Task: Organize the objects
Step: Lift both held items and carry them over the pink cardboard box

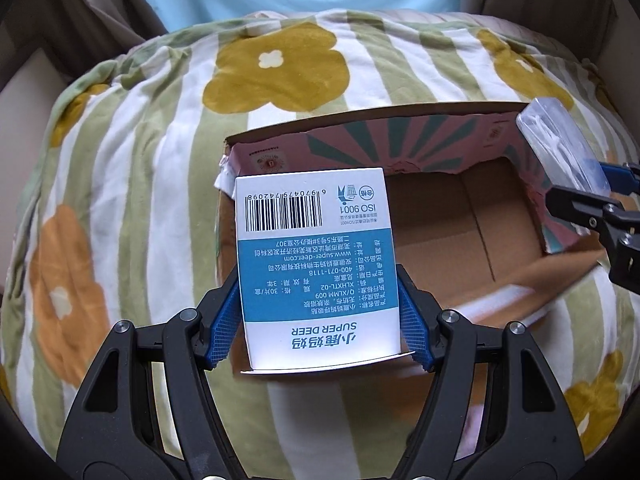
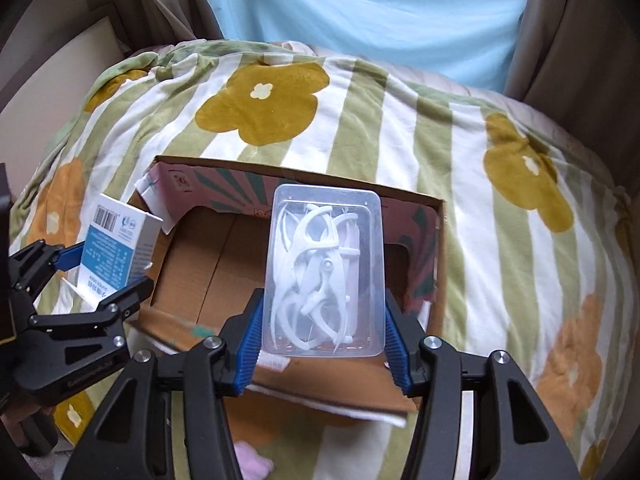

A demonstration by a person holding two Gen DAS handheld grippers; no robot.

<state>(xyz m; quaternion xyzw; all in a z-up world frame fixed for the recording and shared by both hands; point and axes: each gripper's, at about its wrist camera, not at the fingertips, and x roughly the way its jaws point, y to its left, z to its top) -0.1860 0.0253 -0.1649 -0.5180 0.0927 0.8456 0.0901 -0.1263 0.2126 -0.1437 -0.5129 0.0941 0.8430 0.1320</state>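
Observation:
My left gripper [image 1: 318,320] is shut on a white and blue carton [image 1: 316,264] with a barcode, held above the near left corner of an open cardboard box [image 1: 472,220]. The carton also shows in the right wrist view [image 2: 116,248], with the left gripper [image 2: 104,276] around it. My right gripper [image 2: 322,344] is shut on a clear plastic case of white floss picks [image 2: 324,272], held over the middle of the cardboard box [image 2: 208,256]. The case [image 1: 560,144] and right gripper [image 1: 592,196] appear at the box's right side in the left wrist view. The box's floor looks bare.
The box sits on a striped green and white blanket with yellow and orange flowers [image 1: 276,64], [image 2: 500,216]. A light blue cloth [image 2: 360,12] hangs behind. Brown upholstery [image 2: 580,60] flanks the blanket. A pink item [image 2: 252,464] lies near the bottom edge.

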